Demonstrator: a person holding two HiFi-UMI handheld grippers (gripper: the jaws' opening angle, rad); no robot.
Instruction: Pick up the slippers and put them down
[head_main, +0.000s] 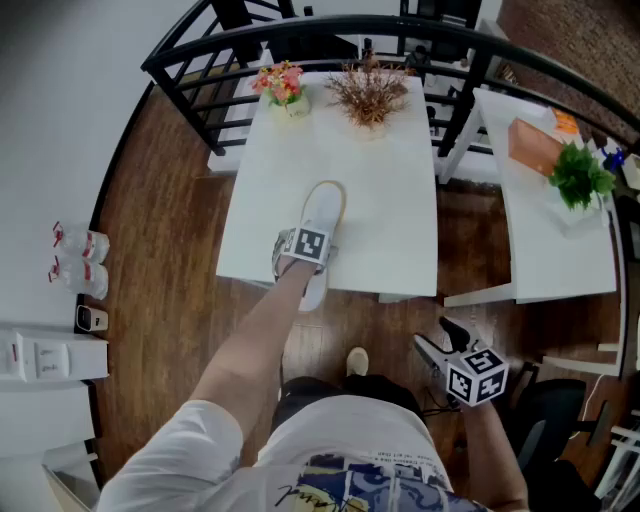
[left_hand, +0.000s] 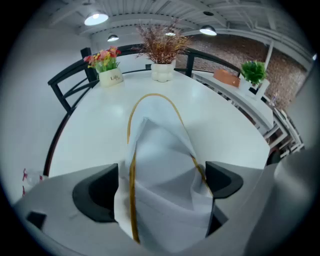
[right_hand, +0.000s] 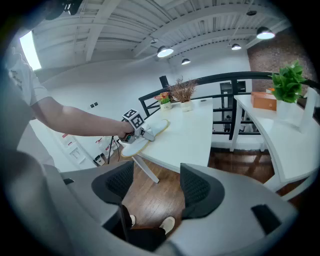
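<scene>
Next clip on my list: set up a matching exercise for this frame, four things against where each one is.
Things:
1. slipper
2. right gripper
3. green plant
4. flower pot

Places:
A. on the side table
B. far left corner of the centre table
C. empty, above the wooden floor
D. between the open jaws of the left gripper

Pairs: 1-D, 2-C, 3-A, 4-B

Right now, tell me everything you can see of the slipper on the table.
The slipper is white, with a tan edge round its sole and a soft, creased cloth upper. It lies flat on the white table, its near end jutting over the edge. The left gripper straddles the upper with its jaws wide apart.
</scene>
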